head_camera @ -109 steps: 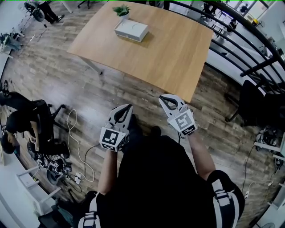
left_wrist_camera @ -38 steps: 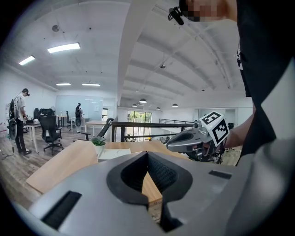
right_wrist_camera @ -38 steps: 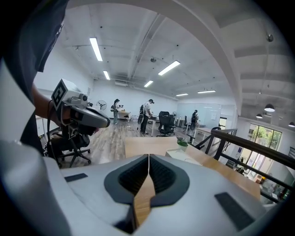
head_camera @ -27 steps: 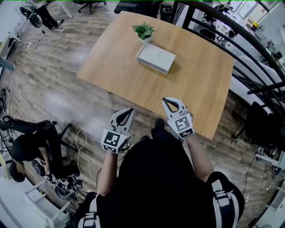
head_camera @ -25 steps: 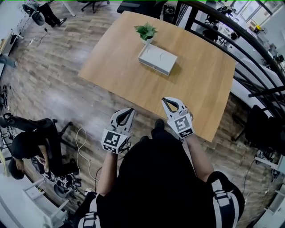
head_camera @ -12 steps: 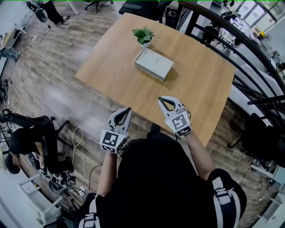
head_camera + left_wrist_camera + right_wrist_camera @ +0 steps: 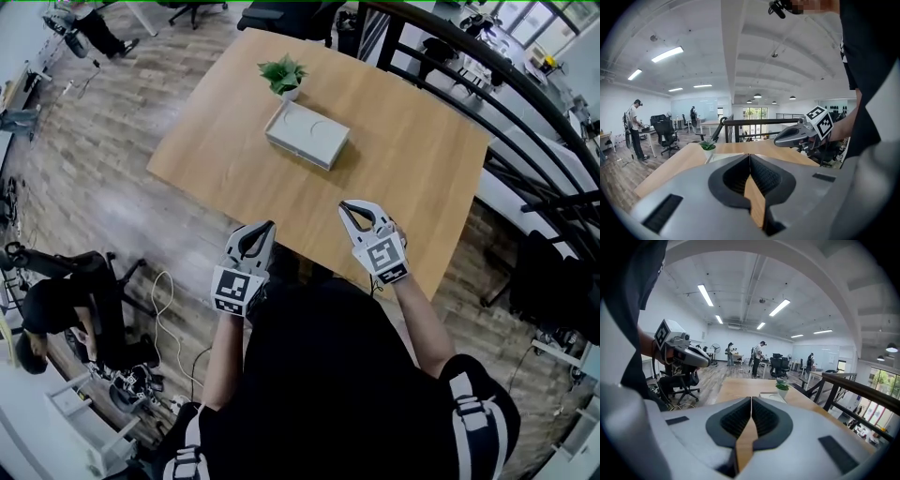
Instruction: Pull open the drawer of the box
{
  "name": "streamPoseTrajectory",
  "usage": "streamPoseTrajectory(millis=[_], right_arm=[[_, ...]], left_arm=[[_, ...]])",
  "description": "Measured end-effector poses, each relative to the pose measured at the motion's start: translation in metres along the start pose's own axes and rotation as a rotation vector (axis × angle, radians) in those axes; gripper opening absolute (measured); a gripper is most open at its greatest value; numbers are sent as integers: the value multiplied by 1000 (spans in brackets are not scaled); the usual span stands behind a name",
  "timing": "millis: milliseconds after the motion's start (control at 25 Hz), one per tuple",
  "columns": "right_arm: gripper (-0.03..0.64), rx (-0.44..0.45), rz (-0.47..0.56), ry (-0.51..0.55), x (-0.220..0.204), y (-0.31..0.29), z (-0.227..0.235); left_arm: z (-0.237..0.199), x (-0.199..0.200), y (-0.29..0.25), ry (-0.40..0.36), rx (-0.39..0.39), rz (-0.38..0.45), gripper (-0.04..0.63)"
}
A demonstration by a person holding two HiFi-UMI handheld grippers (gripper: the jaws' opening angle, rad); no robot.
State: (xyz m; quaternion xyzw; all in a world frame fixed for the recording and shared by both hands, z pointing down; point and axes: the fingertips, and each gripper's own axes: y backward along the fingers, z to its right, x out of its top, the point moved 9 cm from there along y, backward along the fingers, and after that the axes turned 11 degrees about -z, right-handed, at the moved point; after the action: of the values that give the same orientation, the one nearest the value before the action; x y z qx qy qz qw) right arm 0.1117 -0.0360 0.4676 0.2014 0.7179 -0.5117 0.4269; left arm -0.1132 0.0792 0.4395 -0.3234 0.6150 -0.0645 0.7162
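Note:
The box (image 7: 307, 135) is flat and white-grey and lies on the far half of the wooden table (image 7: 394, 169), right beside a small potted plant (image 7: 282, 75). Its drawer looks closed. In the right gripper view the box (image 7: 771, 396) shows small beyond the jaws. My left gripper (image 7: 262, 229) hangs at the table's near edge, shut and empty. My right gripper (image 7: 355, 207) is over the table's near part, shut with nothing in it. Both are well short of the box. In the left gripper view, the jaws (image 7: 749, 155) meet tip to tip.
A black railing (image 7: 487, 112) runs along the table's right side. On the wood floor at left lie cables (image 7: 164, 300), and a person sits by an office chair (image 7: 66, 300). More desks and people stand far off in the room.
The view has shifted nearer the table: the box and plant sit lower and more to the left than before. Both grippers now reach the table's near edge. Their jaws stayed shut.

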Motion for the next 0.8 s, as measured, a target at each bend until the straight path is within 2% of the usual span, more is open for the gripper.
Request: streamPoseTrajectory(millis=[160,360,800], right_arm=[[25,-31,-8,-33,-10,5,12],[25,-77,-39,-72,-22,10,17],[25,-113,-84,-106,-15,-6,37]], left_arm=[[3,9,-21,-56,-25,-21,23],[1,12,-44,-71,-72,-22,23],[-42,13,-95,1,-128,-37,25]])
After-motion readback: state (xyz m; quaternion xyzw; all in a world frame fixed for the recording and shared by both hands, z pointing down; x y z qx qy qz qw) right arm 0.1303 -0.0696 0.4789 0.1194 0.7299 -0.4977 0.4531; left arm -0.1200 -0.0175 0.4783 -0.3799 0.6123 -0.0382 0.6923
